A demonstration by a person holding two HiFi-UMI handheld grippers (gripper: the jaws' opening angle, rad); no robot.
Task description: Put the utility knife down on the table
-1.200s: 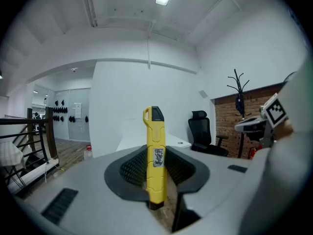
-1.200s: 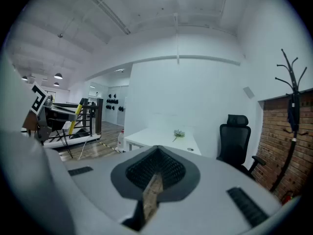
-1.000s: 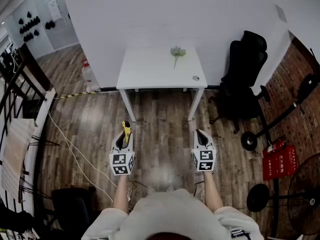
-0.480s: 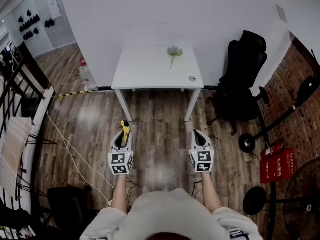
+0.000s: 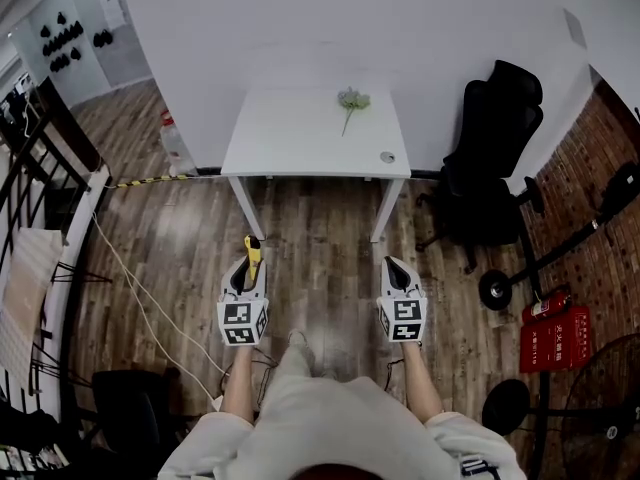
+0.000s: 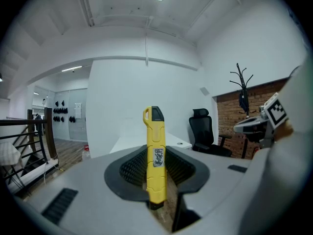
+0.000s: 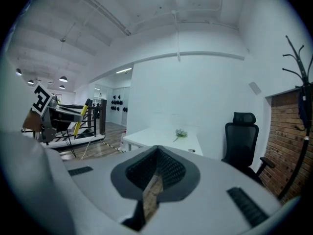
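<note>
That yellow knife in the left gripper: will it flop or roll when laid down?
Probably neither. The utility knife stands straight in the left gripper, so it looks stiff. Its flat-sided body should lie still, though smooth plastic may slide.

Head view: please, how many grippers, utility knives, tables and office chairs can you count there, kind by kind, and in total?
Grey two-jaw grippers: 2, left gripper and right gripper
Yellow plastic utility knife: 1
White rectangular table: 1
Black office chair: 1
Total: 5
</note>
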